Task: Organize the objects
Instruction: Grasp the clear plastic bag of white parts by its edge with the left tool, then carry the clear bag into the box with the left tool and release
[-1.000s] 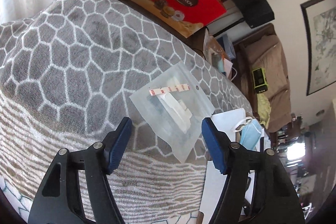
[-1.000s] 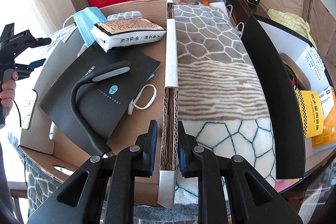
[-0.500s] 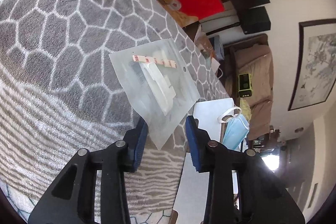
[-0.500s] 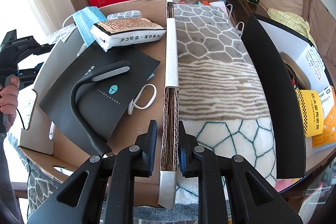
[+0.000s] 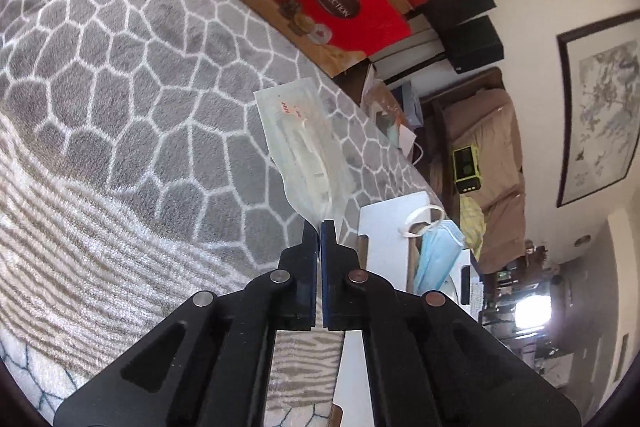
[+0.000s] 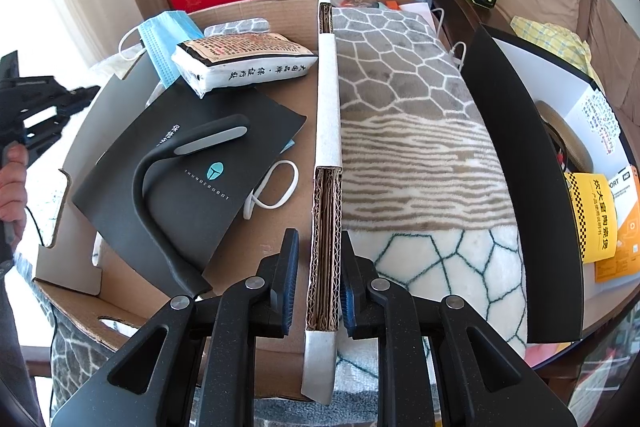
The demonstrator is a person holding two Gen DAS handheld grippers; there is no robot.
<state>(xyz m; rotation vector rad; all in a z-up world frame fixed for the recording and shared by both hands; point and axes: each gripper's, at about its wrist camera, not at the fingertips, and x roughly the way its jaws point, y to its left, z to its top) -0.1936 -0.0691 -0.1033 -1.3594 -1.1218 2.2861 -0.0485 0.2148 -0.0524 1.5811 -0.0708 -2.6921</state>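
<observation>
My left gripper (image 5: 320, 227) is shut on the lower corner of a clear zip bag (image 5: 306, 143) with white parts inside, and holds it lifted off the grey patterned blanket (image 5: 120, 99). My right gripper (image 6: 319, 251) straddles the thick cardboard box wall (image 6: 326, 227), jaws close on both sides of it with a small gap on each side. The open cardboard box (image 6: 132, 291) holds a black booklet (image 6: 192, 167), a black flexible lamp (image 6: 168, 163), a white packet (image 6: 244, 61) and a blue face mask (image 6: 160, 43).
The mask (image 5: 436, 255) lies on the white box flap (image 5: 384, 227) right of my left gripper. Red gift boxes (image 5: 336, 3) stand behind the blanket. A black panel (image 6: 524, 167) and yellow papers (image 6: 592, 215) lie at the right. A hand (image 6: 12, 187) holds the left gripper at the far left.
My left gripper has closed on the zip bag's corner and lifted it, so the bag now stands edge-on. My right gripper's jaws have eased slightly apart from the cardboard wall.
</observation>
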